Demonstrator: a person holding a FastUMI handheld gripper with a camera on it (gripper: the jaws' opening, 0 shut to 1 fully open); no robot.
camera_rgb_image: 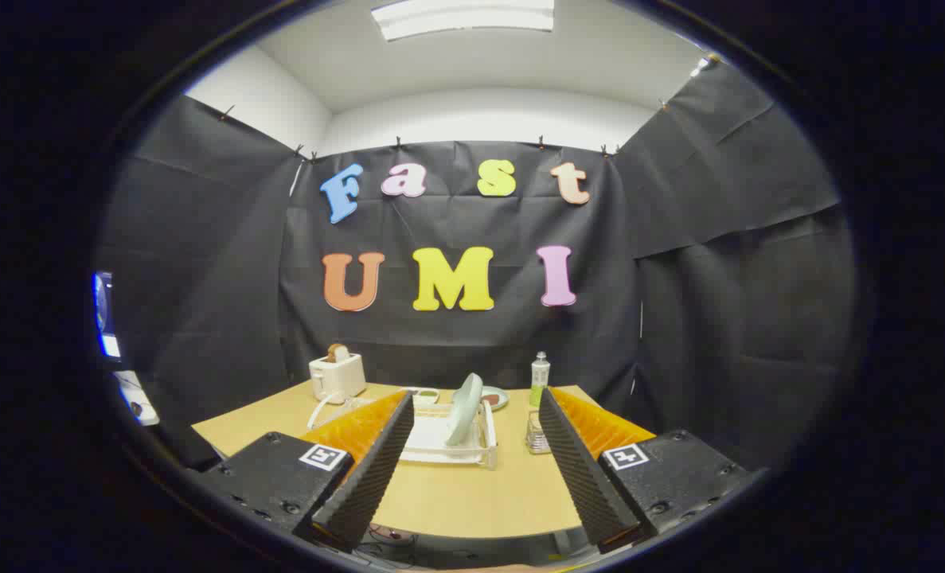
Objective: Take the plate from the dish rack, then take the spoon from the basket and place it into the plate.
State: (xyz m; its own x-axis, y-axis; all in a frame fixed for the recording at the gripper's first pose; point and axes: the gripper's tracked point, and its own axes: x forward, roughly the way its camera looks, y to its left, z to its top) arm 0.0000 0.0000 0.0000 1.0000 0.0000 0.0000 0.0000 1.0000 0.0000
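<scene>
Pale-green round plate (464, 409) stands upright in the white wire dish rack (450, 439) at centre frame, beyond our gripper (476, 406), whose fingers are spread wide, holding nothing. We judge step one unstarted; next we advance and close on its rim.

A pale green round plate (465, 409) stands in a white plastic dish rack (448, 442) on the tan wooden desk (472, 493). A white toaster (337, 376) holds brown toast; a clear bottle (539, 372) has a green label.
</scene>
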